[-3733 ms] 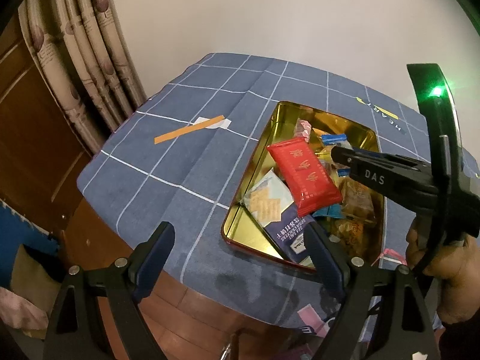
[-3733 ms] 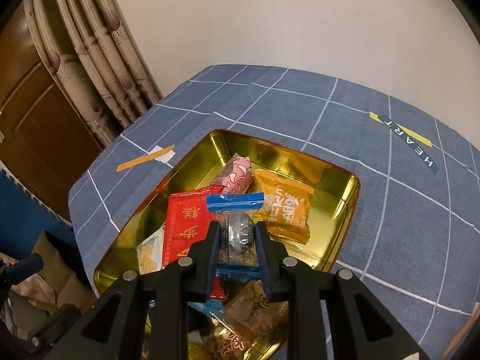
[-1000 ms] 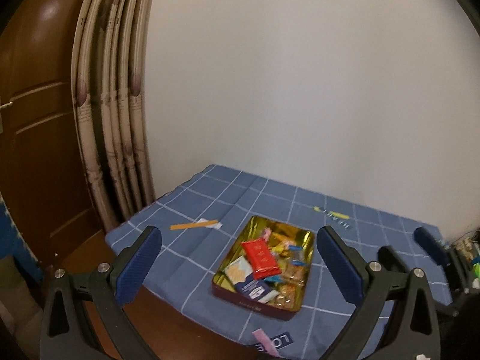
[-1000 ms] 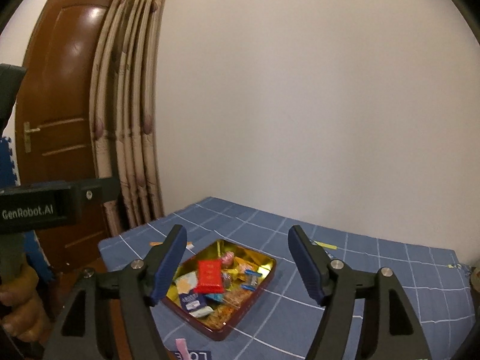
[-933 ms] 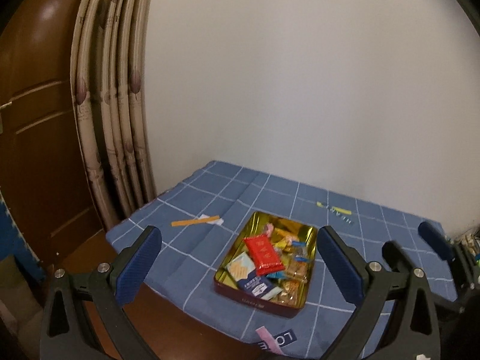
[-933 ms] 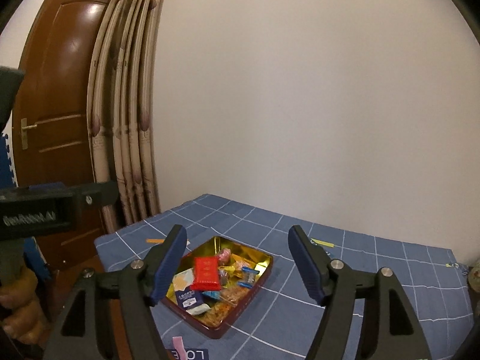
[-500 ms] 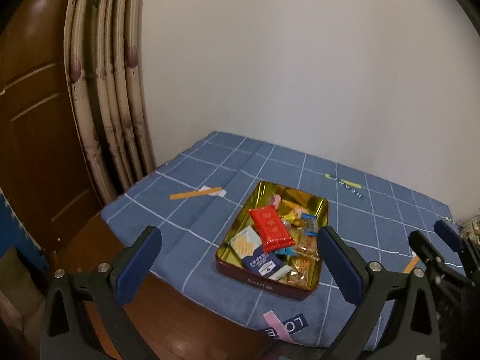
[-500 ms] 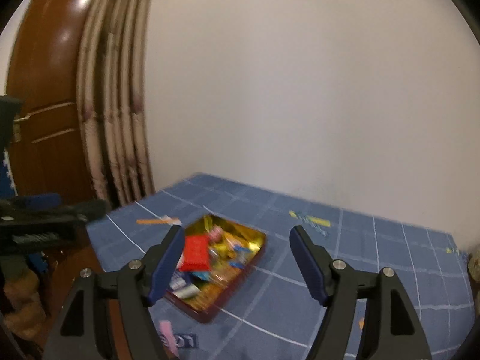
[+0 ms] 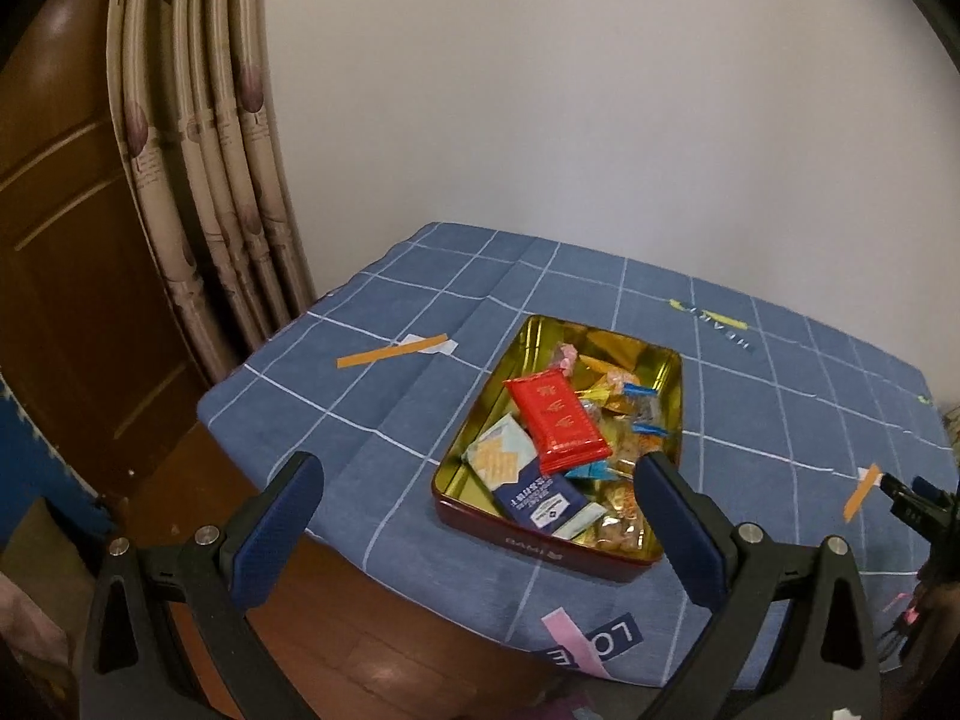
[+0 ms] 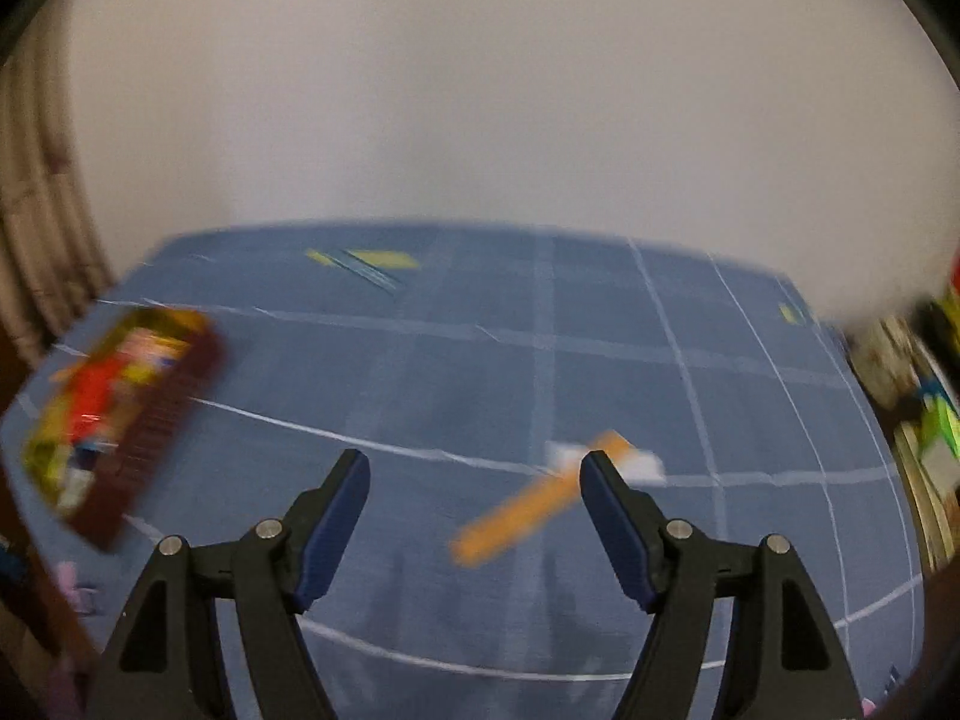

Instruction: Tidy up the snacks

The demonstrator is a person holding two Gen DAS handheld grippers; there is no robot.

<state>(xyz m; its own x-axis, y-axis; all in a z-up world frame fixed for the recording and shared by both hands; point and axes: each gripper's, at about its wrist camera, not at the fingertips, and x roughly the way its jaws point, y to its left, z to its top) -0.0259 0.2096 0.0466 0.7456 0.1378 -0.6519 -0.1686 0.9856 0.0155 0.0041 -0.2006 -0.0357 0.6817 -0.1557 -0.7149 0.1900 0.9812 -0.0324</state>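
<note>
Both grippers had been drawn well back from the tin since the frame some seconds before, when the right one was clamped on a silver sweet inside it. From the left wrist view, the left gripper (image 9: 480, 516) was held above the near edge of the desk (image 9: 780, 372), its jaws spread wide and empty. The tin (image 9: 540, 546) sat on the blue checked cloth, filled with snacks: a red packet (image 9: 555, 414) lay on top, a dark blue packet (image 9: 537, 498) nearer the front wall. An orange tape strip (image 9: 393, 351) lay well apart to the left. From the right wrist view, heavily blurred, the right gripper (image 10: 474, 510) was seen with jaws parted and nothing between them, over bare cloth near another orange strip (image 10: 534, 507); the tin (image 10: 120, 408) was far off to the left. No loose snack could be made out on the desk. With that blur suggesting fast motion, a misjudged reach could be expected, and a knocked tin near the desk edge might be spilled.
</note>
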